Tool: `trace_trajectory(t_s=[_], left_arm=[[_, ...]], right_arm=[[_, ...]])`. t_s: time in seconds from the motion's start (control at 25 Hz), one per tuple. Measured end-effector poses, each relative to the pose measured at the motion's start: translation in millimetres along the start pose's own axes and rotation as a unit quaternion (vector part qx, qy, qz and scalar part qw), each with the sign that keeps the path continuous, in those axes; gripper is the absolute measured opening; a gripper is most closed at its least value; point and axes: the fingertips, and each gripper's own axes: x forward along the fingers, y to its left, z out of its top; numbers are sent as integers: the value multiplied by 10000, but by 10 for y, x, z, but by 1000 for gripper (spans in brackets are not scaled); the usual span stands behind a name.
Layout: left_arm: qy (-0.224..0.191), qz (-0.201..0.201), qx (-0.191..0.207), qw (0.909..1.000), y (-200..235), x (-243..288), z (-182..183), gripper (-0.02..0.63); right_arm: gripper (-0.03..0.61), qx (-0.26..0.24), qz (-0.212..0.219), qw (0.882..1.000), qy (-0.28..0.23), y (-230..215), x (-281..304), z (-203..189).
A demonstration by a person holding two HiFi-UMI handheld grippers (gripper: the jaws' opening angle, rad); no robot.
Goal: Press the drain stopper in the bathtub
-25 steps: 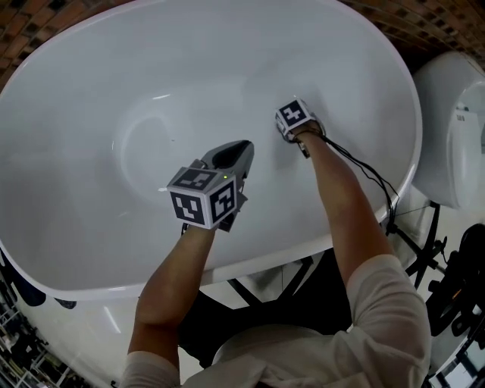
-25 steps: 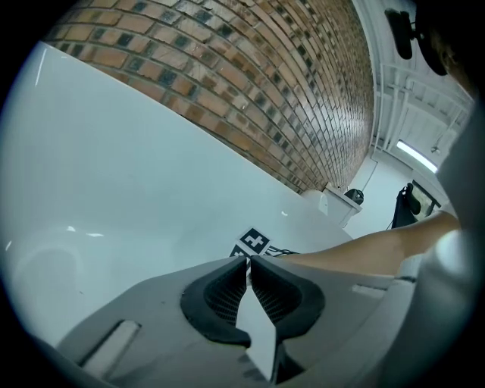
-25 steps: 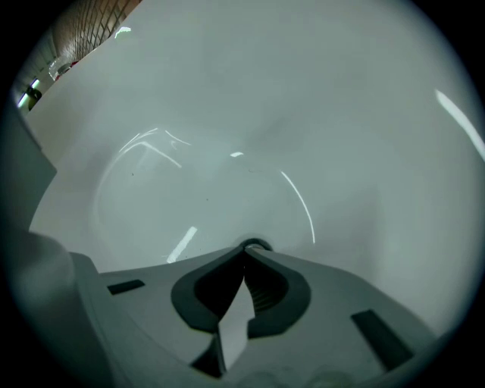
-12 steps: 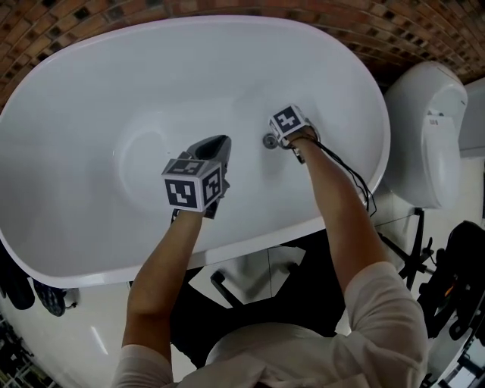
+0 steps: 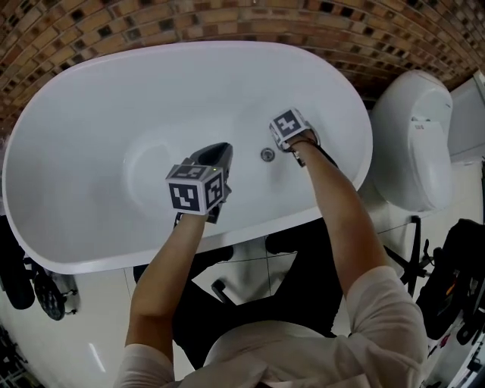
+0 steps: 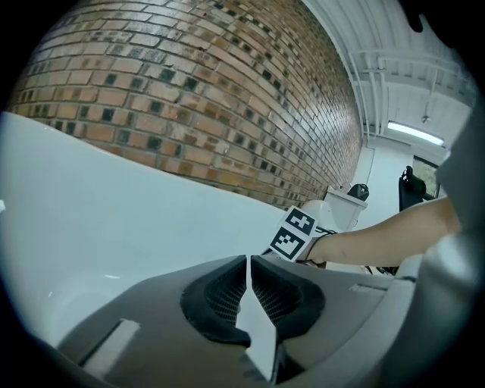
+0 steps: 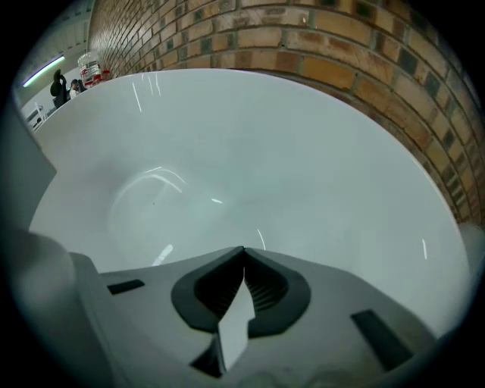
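Note:
The white oval bathtub point(image 5: 91, 250) fills the head view. Its small round metal drain stopper point(image 5: 267, 154) lies uncovered on the tub floor. My right gripper point(image 7: 243, 249) hovers just up and right of the stopper, its marker cube point(image 5: 286, 125) on top; its jaws are shut with nothing in them. My left gripper point(image 5: 220, 148) hangs over the middle of the tub, left of the stopper, tips closed and empty. The left gripper view shows the right gripper's cube point(image 6: 294, 233) beyond the shut tips point(image 6: 248, 258). Neither gripper view shows the stopper.
A brick wall point(image 5: 227, 19) runs behind the tub. A white toilet point(image 5: 413, 136) stands close to the tub's right end. Black stand legs point(image 5: 413, 250) and a black bag point(image 5: 455, 292) sit on the floor at right, dark objects point(image 5: 23, 280) at left.
The right gripper has come off the drain stopper, which was hidden under it a second ago and now shows beside it. The head camera has pulled back. The left gripper has barely moved.

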Motion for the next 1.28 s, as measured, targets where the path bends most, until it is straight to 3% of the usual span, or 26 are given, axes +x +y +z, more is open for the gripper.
trace_trajectory(t_s=[0.44,0.6,0.76,0.92,1.08,1.28], left_arm=[[-251,72,126,9996,-416,-568,220,17],[-438,57,126,9989,-575,-722,273,16],[-628,-2,196,9978,-791,-889,315,16],[-818,-37,261,9963,-999,-1102,351,17],[-996,-68,310,9945,-1164,-1302,372,17],[-1165,-130,300,9927,-1340,-1482,360,17]], right_arm=[[14,76,62,9992,-395,104,-805,-6],[14,112,-217,9974,-684,-15,-1107,21],[14,111,-426,9937,-1034,-56,-1448,43],[14,198,-212,9899,-1390,153,-1808,24],[14,60,-490,9835,-1739,131,-2143,4],[14,-42,-546,9771,-2057,217,-2508,-62]])
